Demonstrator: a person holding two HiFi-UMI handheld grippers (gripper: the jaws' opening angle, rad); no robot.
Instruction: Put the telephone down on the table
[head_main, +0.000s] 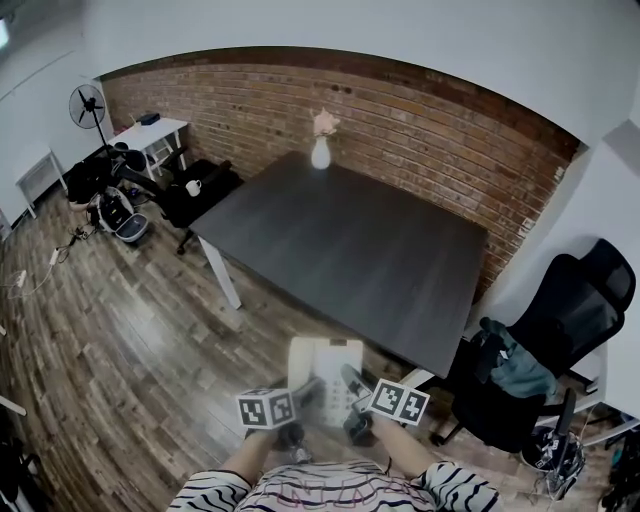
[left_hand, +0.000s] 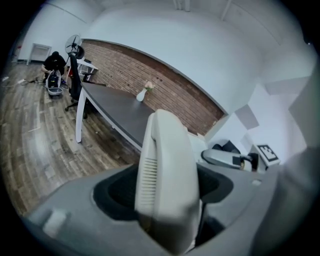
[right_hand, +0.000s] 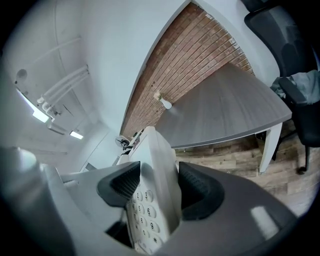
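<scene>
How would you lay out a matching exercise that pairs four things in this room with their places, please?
Things:
1. telephone
2. vase
3. office chair
4. fan

Places:
A. at the far left of the room
B. clamped in the jaws of the left gripper and right gripper, short of the table
C. on the table's far edge, by the brick wall
D. right of the table

Pairs: 1-B, 2-C, 3-D, 4-A
</scene>
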